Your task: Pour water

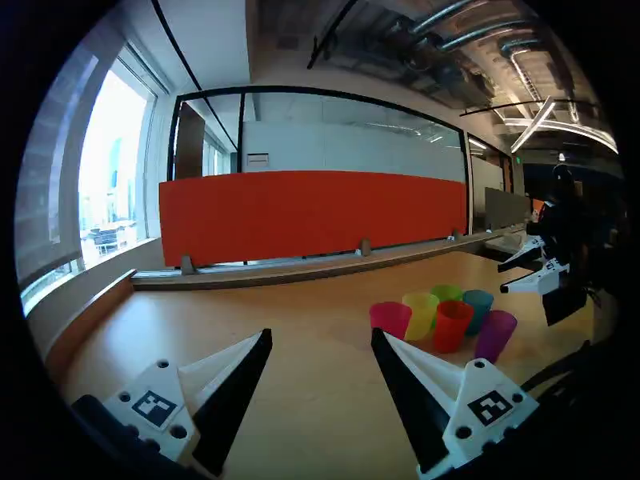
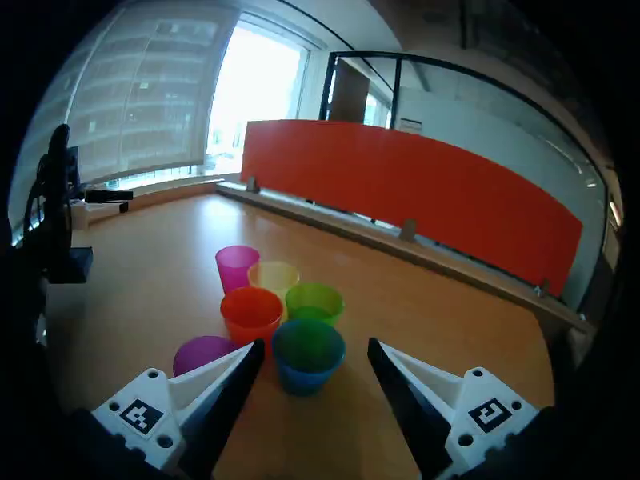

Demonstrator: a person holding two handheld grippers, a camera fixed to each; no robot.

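White-and-black fingers of the right tool (image 2: pixel 314 342) stand wide apart at the bottom of the right gripper view, gripping nothing, and the blue cup (image 2: pixel 308 352) sits upright in the gap just ahead of their tips. I see six plastic cups clustered on the wooden worktop (image 2: pixel 144 264). The purple cup (image 2: pixel 200 352) is partly behind the tool's left finger, and the orange cup (image 2: pixel 251 312) is just beside the blue one. The green cup (image 2: pixel 314 302) stands behind the blue one, then the yellow cup (image 2: pixel 274 278), and the pink cup (image 2: pixel 237 266) is farthest. They stand close together, several of them touching, and I cannot tell whether any holds water. In the left gripper view the left tool (image 1: pixel 320 332) is also spread wide and holds nothing, with bare worktop between its fingers. From there the cup cluster lies ahead and to the right, well apart from the tips, with the pink cup nearest the gap. Beyond the cups, at the right edge of that view, I see the right tool's white fingers parted above the worktop. At the far edge of the worktop stands a long orange screen (image 1: pixel 312 212). Behind it are a glass wall (image 1: pixel 352 132) and, to the left, a bright window (image 1: pixel 112 176). Ceiling pipes (image 1: pixel 480 32) run overhead.
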